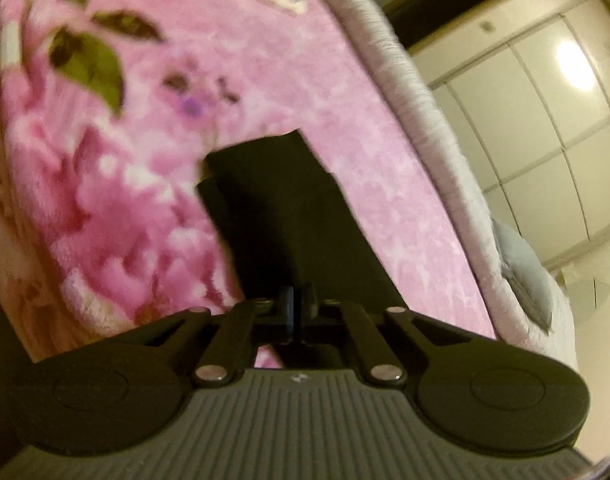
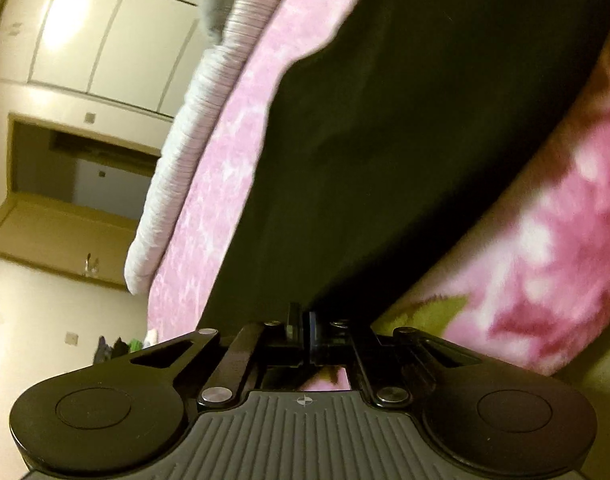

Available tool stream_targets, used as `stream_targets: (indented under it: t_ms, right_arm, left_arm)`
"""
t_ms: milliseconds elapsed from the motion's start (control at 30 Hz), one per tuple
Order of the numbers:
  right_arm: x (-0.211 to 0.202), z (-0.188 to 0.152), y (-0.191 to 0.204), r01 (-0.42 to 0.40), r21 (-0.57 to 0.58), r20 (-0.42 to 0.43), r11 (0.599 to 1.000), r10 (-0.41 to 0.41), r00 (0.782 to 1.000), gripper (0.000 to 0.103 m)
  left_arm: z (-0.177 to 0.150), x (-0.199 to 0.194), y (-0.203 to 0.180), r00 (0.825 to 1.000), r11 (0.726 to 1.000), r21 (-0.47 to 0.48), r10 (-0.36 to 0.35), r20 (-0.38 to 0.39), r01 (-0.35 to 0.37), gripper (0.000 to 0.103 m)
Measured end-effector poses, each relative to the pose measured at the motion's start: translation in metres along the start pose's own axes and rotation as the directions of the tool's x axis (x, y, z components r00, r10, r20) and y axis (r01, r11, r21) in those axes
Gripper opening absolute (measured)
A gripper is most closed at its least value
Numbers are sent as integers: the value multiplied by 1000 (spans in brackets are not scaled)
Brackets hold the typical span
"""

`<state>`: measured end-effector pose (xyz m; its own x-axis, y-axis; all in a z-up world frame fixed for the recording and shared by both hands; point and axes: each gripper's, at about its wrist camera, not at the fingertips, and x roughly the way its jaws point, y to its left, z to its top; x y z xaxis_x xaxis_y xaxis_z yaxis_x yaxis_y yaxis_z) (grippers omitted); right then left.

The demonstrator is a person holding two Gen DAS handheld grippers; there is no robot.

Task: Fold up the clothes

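A black garment lies on a pink flowered blanket. Its near end runs straight into my left gripper, whose fingers stand pressed together on the cloth's edge. In the right wrist view the same black garment spreads wide across the pink blanket and narrows down to my right gripper. That gripper's jaws are also closed on the cloth's near edge. Both pictures are blurred and tilted.
A pale grey ribbed border rims the blanket's side. A grey cushion lies on that border. Beyond stand cream wardrobe doors and a wooden frame. Small items lie on the floor.
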<state>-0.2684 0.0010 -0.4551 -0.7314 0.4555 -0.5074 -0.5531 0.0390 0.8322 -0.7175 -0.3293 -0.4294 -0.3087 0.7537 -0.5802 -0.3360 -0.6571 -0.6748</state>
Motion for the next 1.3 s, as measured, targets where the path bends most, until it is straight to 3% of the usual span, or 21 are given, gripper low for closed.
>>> stream_targets:
  t_ms: [100, 200, 333, 500, 667, 800, 833, 867, 967, 1033, 1100, 1167, 1267, 1300]
  right_arm:
    - [-6, -4, 4, 37, -56, 1, 998, -37, 999, 1]
    - [1, -10, 6, 101, -115, -40, 988, -106, 994, 4]
    - [-9, -12, 18, 117, -187, -21, 976, -123, 992, 17]
    - [-32, -7, 22, 197, -272, 71, 942, -185, 980, 33]
    - [-51, -1, 16, 257, -273, 146, 927, -224, 964, 40]
    - [-65, 7, 9, 294, -266, 186, 918, -250, 950, 41]
    - [-67, 8, 7, 302, -264, 191, 916, -257, 947, 42]
    - [-69, 10, 6, 309, -263, 196, 914, -263, 945, 42]
    - [-73, 15, 3, 326, -262, 207, 908, -277, 938, 42]
    - [-80, 17, 1, 335, -262, 216, 905, -284, 934, 42]
    - [-86, 22, 0, 351, -265, 230, 898, -295, 928, 42]
    - [-92, 29, 0, 381, -276, 252, 883, -316, 915, 42]
    - [-100, 38, 2, 441, -320, 299, 838, -353, 887, 42]
    - [-101, 41, 3, 460, -333, 314, 823, -363, 877, 42]
  left_arm:
    - [-8, -1, 4, 1000, 999, 38, 16, -7, -16, 1]
    - [-10, 8, 16, 999, 999, -11, 34, -28, -35, 4]
    - [-6, -1, 17, 1000, 999, -49, 24, 2, -24, 29]
    - [-6, 1, 25, 1000, 994, -108, 25, 4, -24, 30]
    - [-6, 12, 17, 999, 996, -84, 44, 19, -42, 32]
    - [-8, 20, 3, 997, 997, -26, 67, 32, -67, 29]
    - [-9, 22, 0, 997, 997, -10, 75, 35, -74, 23]
    - [-9, 23, -2, 997, 997, -6, 76, 31, -76, 10]
    - [-11, 25, -8, 996, 996, -7, 86, 29, -86, 3]
    - [-13, 23, -28, 991, 988, 96, 118, 60, -124, 2]
    - [-21, 20, -63, 988, 950, 276, 123, 92, -144, 2]
    - [-31, 17, -100, 986, 875, 458, 116, 120, -159, 2]
    - [-68, 14, -161, 990, 703, 699, 54, 132, -132, 2]
    - [-86, 13, -180, 992, 634, 765, 24, 123, -111, 2]
